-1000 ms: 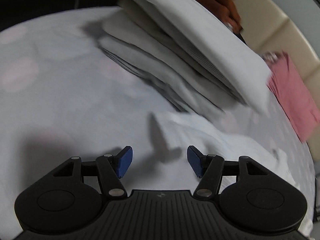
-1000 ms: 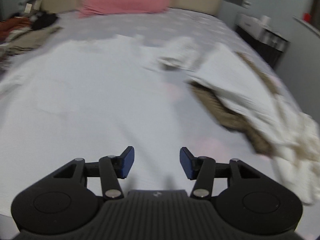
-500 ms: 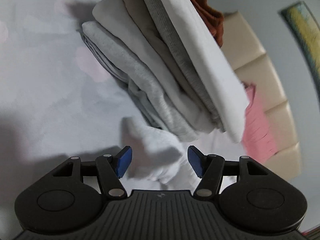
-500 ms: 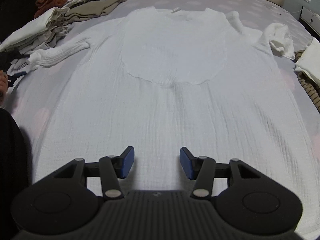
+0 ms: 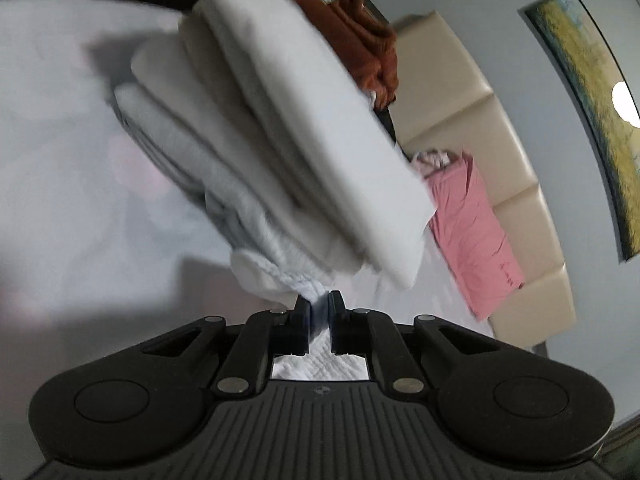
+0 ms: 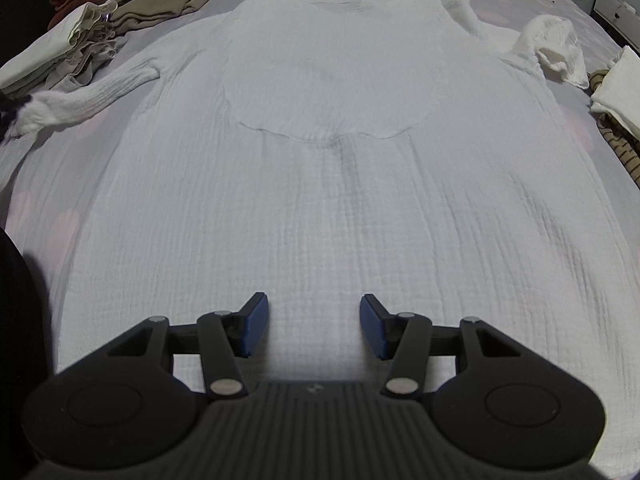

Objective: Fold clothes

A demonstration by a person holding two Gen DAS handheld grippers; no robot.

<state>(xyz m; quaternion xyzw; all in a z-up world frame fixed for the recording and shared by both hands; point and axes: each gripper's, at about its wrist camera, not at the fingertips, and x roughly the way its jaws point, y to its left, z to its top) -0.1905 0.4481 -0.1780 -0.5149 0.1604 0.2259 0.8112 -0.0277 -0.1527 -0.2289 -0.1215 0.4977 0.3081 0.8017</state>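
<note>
Fingers (image 5: pixel 299 322) of left gripper (image 5: pixel 319 322) just closed, apparently pinching white garment's sleeve cuff (image 5: pixel 260 276).

The left gripper (image 5: pixel 319 312) has just closed, pinching the white ribbed sleeve cuff (image 5: pixel 272 276) between its pads. Just beyond, blurred, lies what looks like a stack of folded clothes (image 5: pixel 280 128) on the bed (image 5: pixel 60 140), near a pink pillow (image 5: pixel 472 236).
</note>
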